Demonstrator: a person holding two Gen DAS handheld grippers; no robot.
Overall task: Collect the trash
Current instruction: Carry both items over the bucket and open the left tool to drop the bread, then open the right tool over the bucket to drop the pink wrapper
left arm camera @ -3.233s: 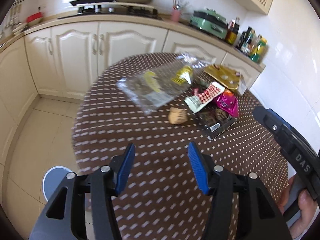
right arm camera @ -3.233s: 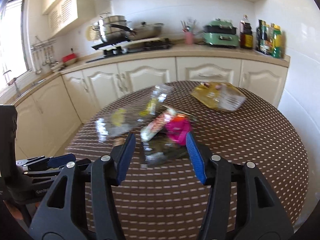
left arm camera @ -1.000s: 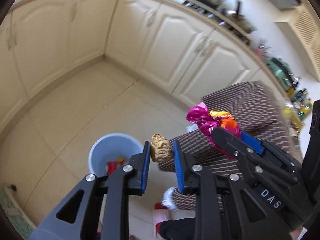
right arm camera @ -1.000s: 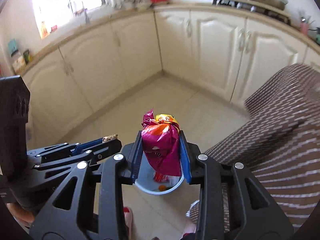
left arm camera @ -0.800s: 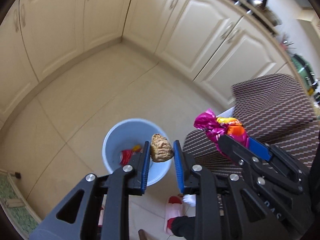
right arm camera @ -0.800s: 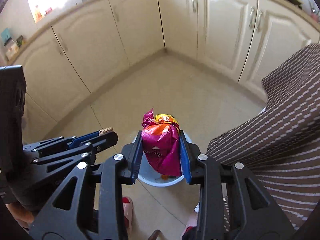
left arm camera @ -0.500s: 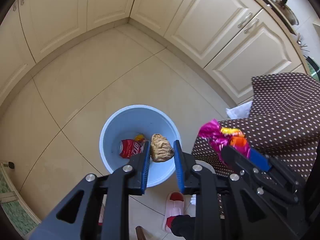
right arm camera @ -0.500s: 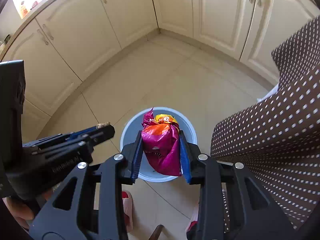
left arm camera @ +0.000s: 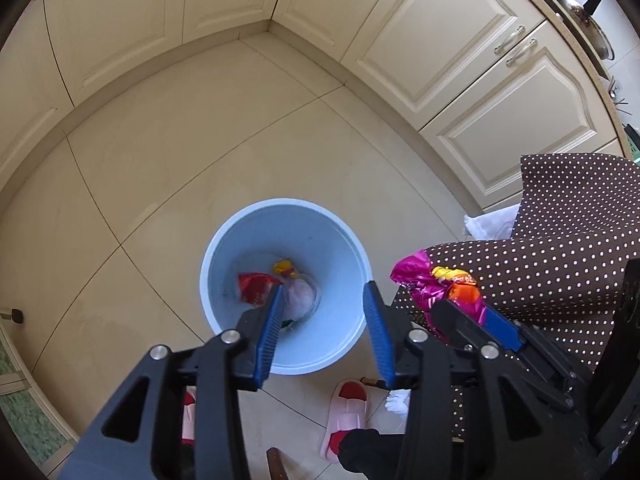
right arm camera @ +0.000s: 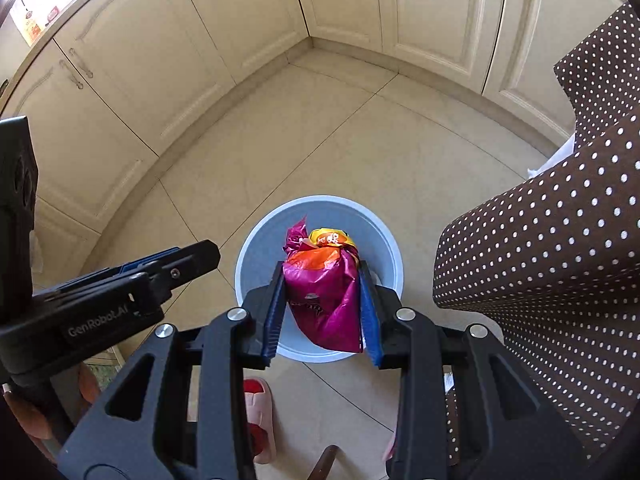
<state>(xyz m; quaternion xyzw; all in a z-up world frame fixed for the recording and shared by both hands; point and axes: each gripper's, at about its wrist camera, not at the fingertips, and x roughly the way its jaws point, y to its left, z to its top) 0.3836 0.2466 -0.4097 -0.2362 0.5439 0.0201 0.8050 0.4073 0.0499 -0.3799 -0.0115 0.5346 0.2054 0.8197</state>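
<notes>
Left gripper [left arm camera: 326, 334] over the bin [left arm camera: 344, 240], jaws opening, nothing between them. Right gripper [right arm camera: 322, 306] clamped on pink snack bag [right arm camera: 324, 296], held above the bin rim.

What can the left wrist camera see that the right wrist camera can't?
Only the left wrist view shows the trash lying in the round light-blue plastic bin: a red wrapper and a pale crumpled bag, seen between the opening, empty left gripper. Only the right wrist view shows the right gripper head-on. Both show the bin, the crumpled magenta-and-orange snack bag and the brown polka-dot tablecloth.
</notes>
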